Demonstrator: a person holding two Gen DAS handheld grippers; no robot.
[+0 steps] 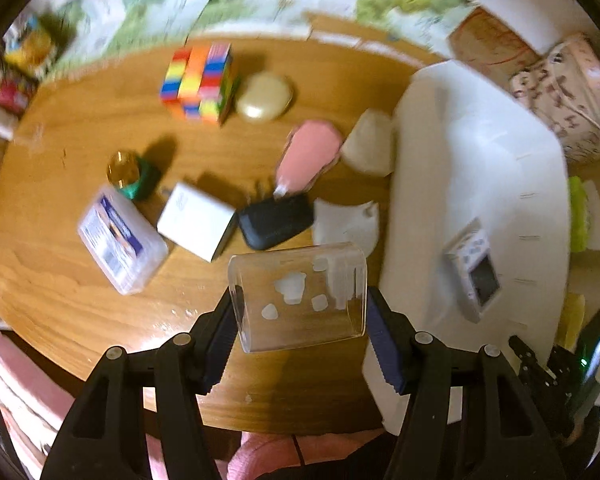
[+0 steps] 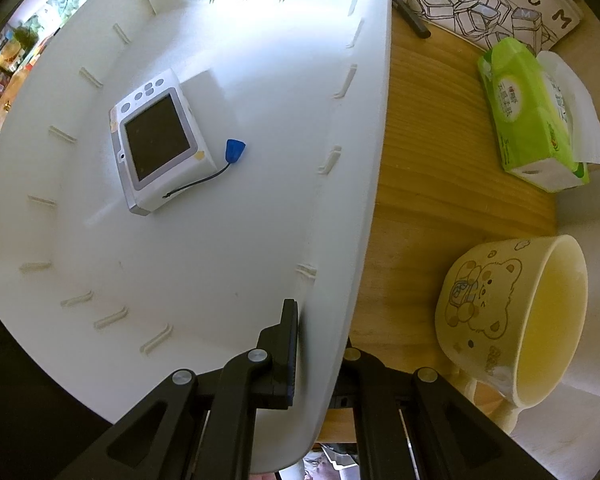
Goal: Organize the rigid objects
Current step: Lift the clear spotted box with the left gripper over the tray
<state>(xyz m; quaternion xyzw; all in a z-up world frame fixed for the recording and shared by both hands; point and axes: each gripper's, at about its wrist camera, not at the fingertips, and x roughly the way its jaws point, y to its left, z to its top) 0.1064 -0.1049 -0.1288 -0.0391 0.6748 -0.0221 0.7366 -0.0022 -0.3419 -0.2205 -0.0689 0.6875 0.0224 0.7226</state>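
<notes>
Left wrist view: left gripper (image 1: 300, 320) points down over the wooden table (image 1: 80, 280), fingers partly spread and clamped on a clear plastic box (image 1: 300, 296). Both blue-padded fingers (image 1: 384, 344) press on the box's short sides; the box is off the table surface, tilted slightly, with white sticker shapes on its face.

Below it on the table: a white carton (image 1: 198, 220), a black case (image 1: 274, 220) just beside it, a clear lidded box with a blue label (image 1: 120, 240), a green-and-gold roll (image 1: 130, 174), a pink item (image 1: 308, 156), a beige oval case (image 1: 264, 96) and a stack of rainbow blocks (image 1: 200, 80). White bin (image 1: 480, 160) sits on the right side of the table, with a small white handheld device (image 1: 476, 272) inside. Frame is motion-blurred.

Right wrist view: right gripper (image 2: 320, 360) is closed down on the near rim of the white bin (image 2: 220, 260); one finger (image 2: 286, 352) sits inside the wall, the other is outside, mostly hidden by the rim. The handheld device (image 2: 160, 140) lies flat on the bin floor, screen up, with a blue tag (image 2: 235, 150) on a cord beside it. Outside the bin: a bear-print mug (image 2: 512, 320) near the gripper and a green tissue pack (image 2: 532, 116) further off.
</notes>
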